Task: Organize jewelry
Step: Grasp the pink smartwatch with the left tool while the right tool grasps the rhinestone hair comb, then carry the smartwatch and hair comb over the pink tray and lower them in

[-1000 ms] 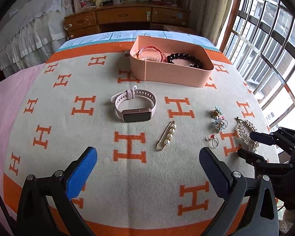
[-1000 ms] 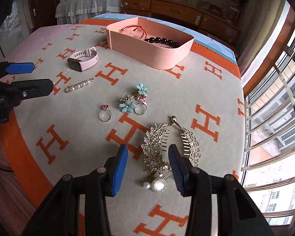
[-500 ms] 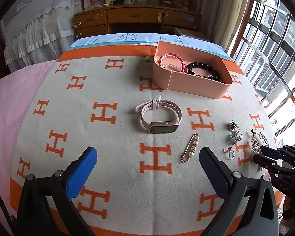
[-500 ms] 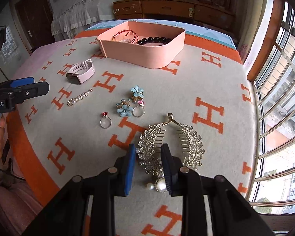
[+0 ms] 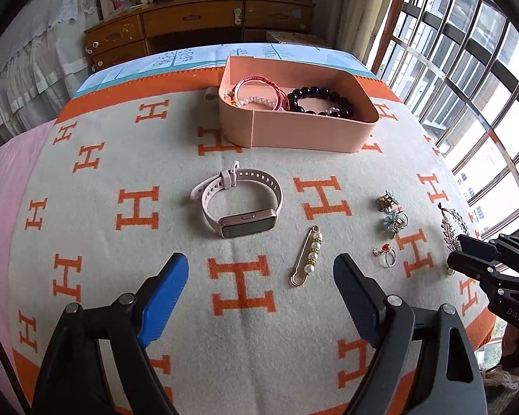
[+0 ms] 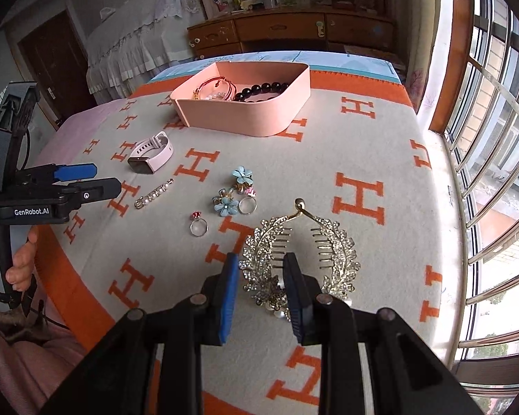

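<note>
Pretty bright room, daylight pouring in through a big barred window (image 6: 494, 159) along the right side with a cream curtain (image 5: 360, 7) next to it. At the back there's a wooden dresser (image 6: 294, 34) with clutter on top. White lacy drapes (image 6: 135, 34) hang on the left, plus a dark wooden door (image 6: 55, 55).

A matt woven blanket (image 5: 128, 249) carries a smooth plastic box (image 5: 304, 131) and a glittering gold-metal hair comb (image 6: 276, 242).
</note>
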A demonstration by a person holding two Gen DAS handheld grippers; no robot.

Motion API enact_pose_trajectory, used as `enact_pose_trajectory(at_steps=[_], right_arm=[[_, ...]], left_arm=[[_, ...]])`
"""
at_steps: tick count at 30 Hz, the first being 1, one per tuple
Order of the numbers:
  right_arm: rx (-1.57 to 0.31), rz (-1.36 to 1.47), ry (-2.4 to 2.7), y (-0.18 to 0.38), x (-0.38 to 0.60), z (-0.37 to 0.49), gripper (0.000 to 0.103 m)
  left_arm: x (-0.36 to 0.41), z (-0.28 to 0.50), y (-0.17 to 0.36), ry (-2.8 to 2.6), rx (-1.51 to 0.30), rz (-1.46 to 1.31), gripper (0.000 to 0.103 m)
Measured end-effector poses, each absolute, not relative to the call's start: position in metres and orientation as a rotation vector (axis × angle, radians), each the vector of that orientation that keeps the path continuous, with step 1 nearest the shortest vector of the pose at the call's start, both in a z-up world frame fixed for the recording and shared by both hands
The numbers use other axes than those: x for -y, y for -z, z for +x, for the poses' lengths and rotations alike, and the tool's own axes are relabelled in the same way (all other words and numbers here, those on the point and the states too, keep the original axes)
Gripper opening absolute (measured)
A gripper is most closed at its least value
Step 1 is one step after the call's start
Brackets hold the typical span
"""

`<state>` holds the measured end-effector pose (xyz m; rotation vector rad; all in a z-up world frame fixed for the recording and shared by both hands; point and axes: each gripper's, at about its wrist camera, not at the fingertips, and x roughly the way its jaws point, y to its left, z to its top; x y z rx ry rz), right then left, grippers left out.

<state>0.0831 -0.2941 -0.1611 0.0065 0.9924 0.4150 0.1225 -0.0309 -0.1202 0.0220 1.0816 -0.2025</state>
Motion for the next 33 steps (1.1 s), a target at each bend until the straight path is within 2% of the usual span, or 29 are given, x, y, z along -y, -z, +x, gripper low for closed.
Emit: enact_pose_trajectory(at_steps=[9,11,16,18,19,20,22,23,25,33], right_arm=[[-0.984,0.011,-0.443,0.159,0.289,0.081,0.026],[-0.984,0.005,-0.450,0.158,0.288,0.080,0.026],[-0.980,0.003,-0.458,0.156,0.288,0.079,0.026],[-0.981,0.006,-0.459,0.156,0.289,0.079,0.026],[-0.984,0.007,-0.460,0.157,0.289,0.079,0.026],[-0.987,0.008,-0.461,0.157,0.289,0.080,0.026],[-1.001,0.007,-0.461,0.157,0.287,0.084,0.026],[-1.001,0.007,-0.461,0.157,0.287,0.084,0.026],[-1.007,0.002,-0.460,0.156,0.284,0.087,0.026],[-0.964,-0.011,-0.476,0.134,0.266,0.091,0.026]], left_arm=[[0.016,0.189,0.117,0.084,-1.092,0.059,0.068],[0.014,0.203,0.124,0.106,-1.137,0.078,0.056],[0.016,0.218,0.141,0.175,-1.212,0.144,0.050],[0.021,0.219,0.148,0.191,-1.231,0.178,0.040],[0.023,0.220,0.152,0.195,-1.245,0.191,0.026],[0.024,0.219,0.152,0.204,-1.232,0.187,0.018],[0.027,0.217,0.154,0.188,-1.225,0.197,0.014],[0.028,0.215,0.155,0.186,-1.219,0.189,0.008],[0.027,0.210,0.156,0.182,-1.209,0.155,0.005],[0.015,0.193,0.125,0.166,-1.125,0.051,0.005]])
